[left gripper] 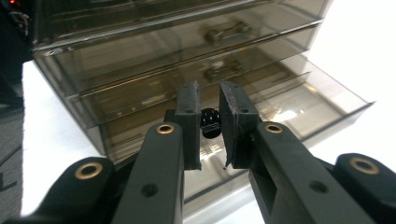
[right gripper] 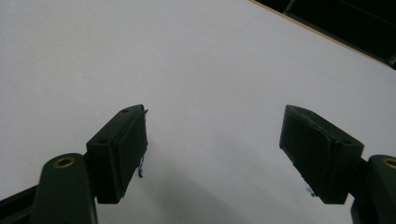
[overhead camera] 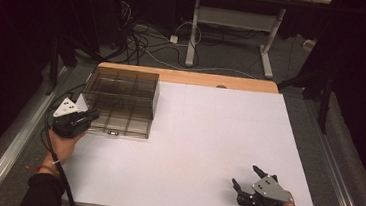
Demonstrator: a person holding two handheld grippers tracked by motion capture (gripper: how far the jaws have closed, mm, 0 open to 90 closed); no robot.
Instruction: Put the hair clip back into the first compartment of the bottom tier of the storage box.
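A smoky see-through drawer box (overhead camera: 121, 97) stands on the table's left side. In the left gripper view the box (left gripper: 140, 56) has stacked drawers, and its lowest drawer (left gripper: 322, 98) juts out a little. That drawer's small black knob (left gripper: 210, 123) sits pinched between the pads of my left gripper (left gripper: 208, 93). From above, the left gripper (overhead camera: 92, 112) is at the box's front left corner. My right gripper (overhead camera: 245, 174) rests near the front right of the table, and its jaws (right gripper: 212, 126) stand wide apart over bare white surface with nothing between them.
A white sheet (overhead camera: 208, 135) covers the table, with a strip of wood edge (overhead camera: 198, 78) at the back. Cables (overhead camera: 141, 39) and a desk's legs (overhead camera: 193, 28) lie on the floor beyond. Metal rails (overhead camera: 12, 143) run along both sides.
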